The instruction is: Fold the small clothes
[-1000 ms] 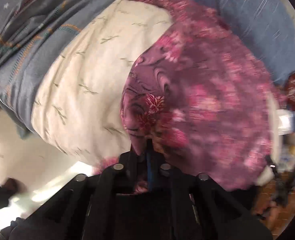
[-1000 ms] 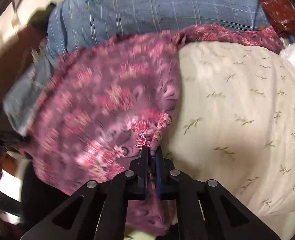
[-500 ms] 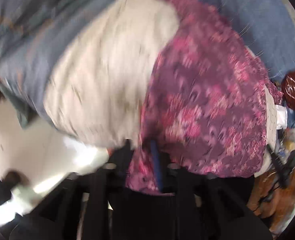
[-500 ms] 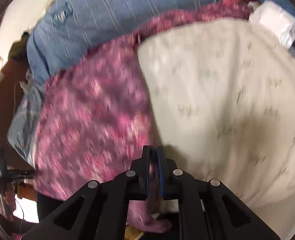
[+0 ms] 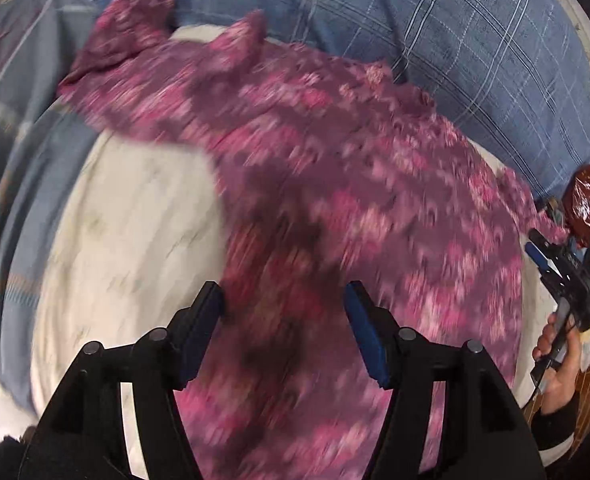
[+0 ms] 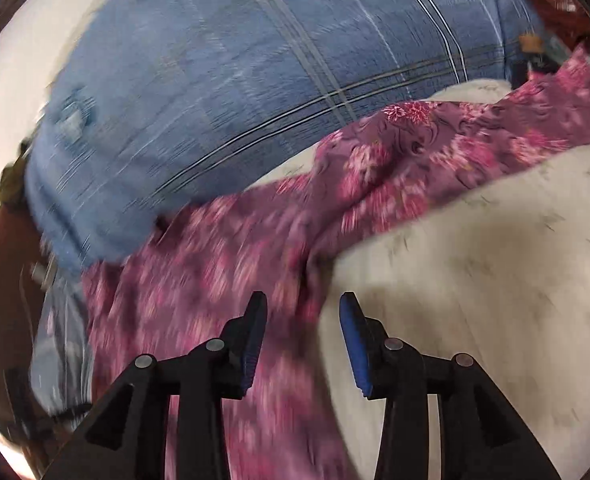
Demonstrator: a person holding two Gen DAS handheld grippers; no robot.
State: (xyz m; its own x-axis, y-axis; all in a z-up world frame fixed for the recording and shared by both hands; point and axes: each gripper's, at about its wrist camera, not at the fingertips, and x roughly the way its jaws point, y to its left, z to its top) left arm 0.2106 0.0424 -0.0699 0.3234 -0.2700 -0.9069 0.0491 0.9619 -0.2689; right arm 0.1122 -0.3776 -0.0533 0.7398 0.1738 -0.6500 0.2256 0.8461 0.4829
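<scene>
Item: pink floral garment [image 5: 335,184], thin, limp, light; it lies spread on the cream bedding [image 5: 135,240]. I see both the left claw [image 5: 283,308] and right claw [image 6: 301,320] spread apart, holding nothing. I judge its near edge best for pinching.

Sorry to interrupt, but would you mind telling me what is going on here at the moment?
A person with a gripper in each hand is folding a pink floral garment on a cream bedspread. Both the left gripper and the right gripper are open above the cloth, gripping nothing. The garment lies spread out, its far edge against a blue plaid pillow.
</scene>
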